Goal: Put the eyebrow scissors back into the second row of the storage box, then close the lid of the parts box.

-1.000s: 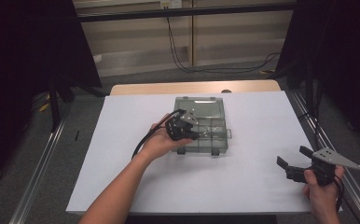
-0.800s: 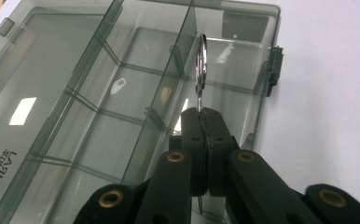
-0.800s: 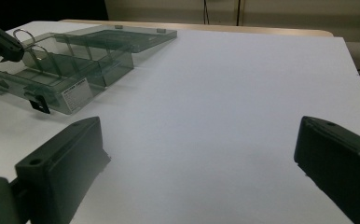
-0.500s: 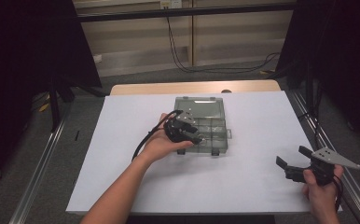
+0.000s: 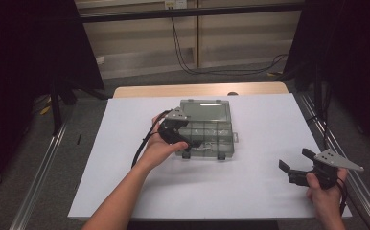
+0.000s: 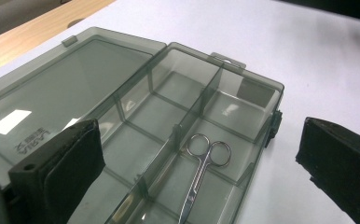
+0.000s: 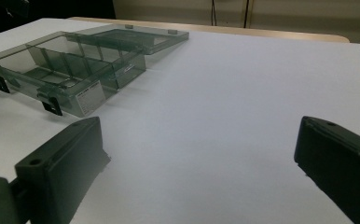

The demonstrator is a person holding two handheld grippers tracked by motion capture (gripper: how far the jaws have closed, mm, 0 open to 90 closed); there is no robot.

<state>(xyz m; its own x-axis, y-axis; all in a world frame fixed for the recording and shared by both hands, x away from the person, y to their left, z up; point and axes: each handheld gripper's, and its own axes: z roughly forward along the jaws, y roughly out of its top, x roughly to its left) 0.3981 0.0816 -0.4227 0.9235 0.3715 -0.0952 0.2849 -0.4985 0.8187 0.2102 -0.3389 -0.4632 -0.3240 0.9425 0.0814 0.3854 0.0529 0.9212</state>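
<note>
1. A pair of steel scissors [image 6: 201,175] lies in a front compartment of a clear smoky plastic box [image 6: 257,88], low and centre in the left gripper view, finger loops toward the top of the frame and blades running off the bottom edge.

2. The scissors rest flat on the compartment floor, beside a divider on their left and touching neither jaw.

3. The box [image 5: 224,143] sits near the middle of the high view on a white table top [image 5: 250,191], its hinged lid [image 5: 204,109] laid open flat on the far side, toward the top of the frame.

4. The left gripper [image 5: 192,143] hovers over the box's left front corner in the high view, held in a hand [image 5: 156,148] whose forearm comes up from the bottom edge.

5. Its jaws have just been opening and now stand spread wide at the lower left and right of the left gripper view, with the scissors below and between them but not pinched.

6. The right gripper [image 5: 295,160] is held at the lower right of the high view, well apart from the box, above bare table.

7. Its jaws are also spread, with nothing between them in the right gripper view; the box [image 7: 89,70] shows at that frame's upper left.
</note>
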